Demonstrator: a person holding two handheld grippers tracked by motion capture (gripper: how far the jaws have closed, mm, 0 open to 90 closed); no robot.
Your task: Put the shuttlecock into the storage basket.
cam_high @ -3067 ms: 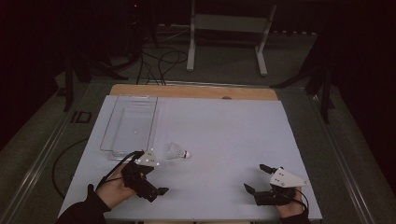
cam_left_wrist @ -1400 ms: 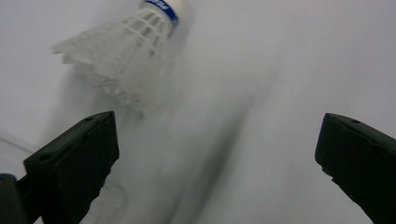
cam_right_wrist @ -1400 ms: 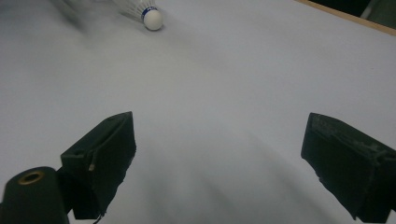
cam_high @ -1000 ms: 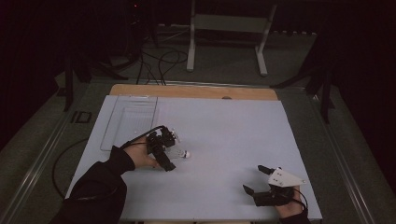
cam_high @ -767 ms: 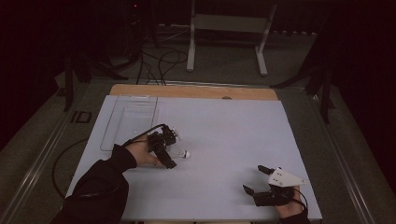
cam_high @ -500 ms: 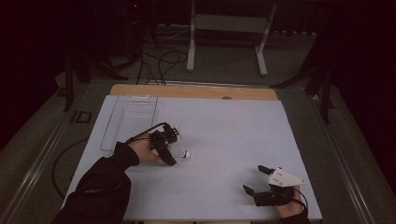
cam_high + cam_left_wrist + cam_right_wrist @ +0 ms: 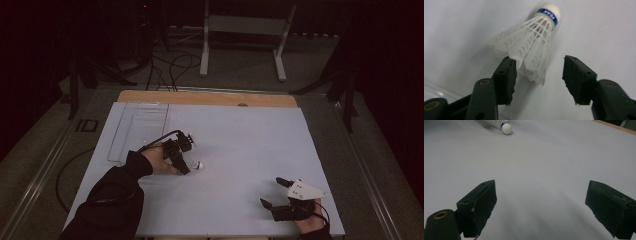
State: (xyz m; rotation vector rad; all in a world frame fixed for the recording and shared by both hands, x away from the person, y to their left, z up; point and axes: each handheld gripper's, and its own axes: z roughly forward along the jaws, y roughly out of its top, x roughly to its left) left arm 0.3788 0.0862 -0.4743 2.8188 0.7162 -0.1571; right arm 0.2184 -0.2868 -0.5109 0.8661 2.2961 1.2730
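White table (image 7: 240, 135): a wooden strip shows along its far edge, dark floor all round.

Clear tray (image 7: 140, 127): lies flat at the far left of the table, long side running near to far. What is in it cannot be made out.

Left gripper (image 7: 186, 167): held in the person's left hand (image 7: 157, 161), left of table centre and just near-right of the tray's near end, cable looping back over the wrist. Its jaws have just been closing. In the left gripper view they stand partly closed around the feathered skirt of the shuttlecock (image 7: 529, 47): one jaw is at or touching the skirt's edge, the other stands clear of it with table showing between. Not yet a grip; both pads are not pressing.

Right gripper (image 7: 274, 196): near right corner of the table, grey three-cornered plate on top, held low over the surface. Jaws wide apart, bare table between them in the right gripper view (image 7: 541, 202).

Shuttlecock (image 7: 198, 164): lies on its side on the table, just right of the left gripper's tips. White feathers, white cork with a blue band; cork end points away from the left gripper. Well apart from the right gripper, up-left in its view (image 7: 504, 126).
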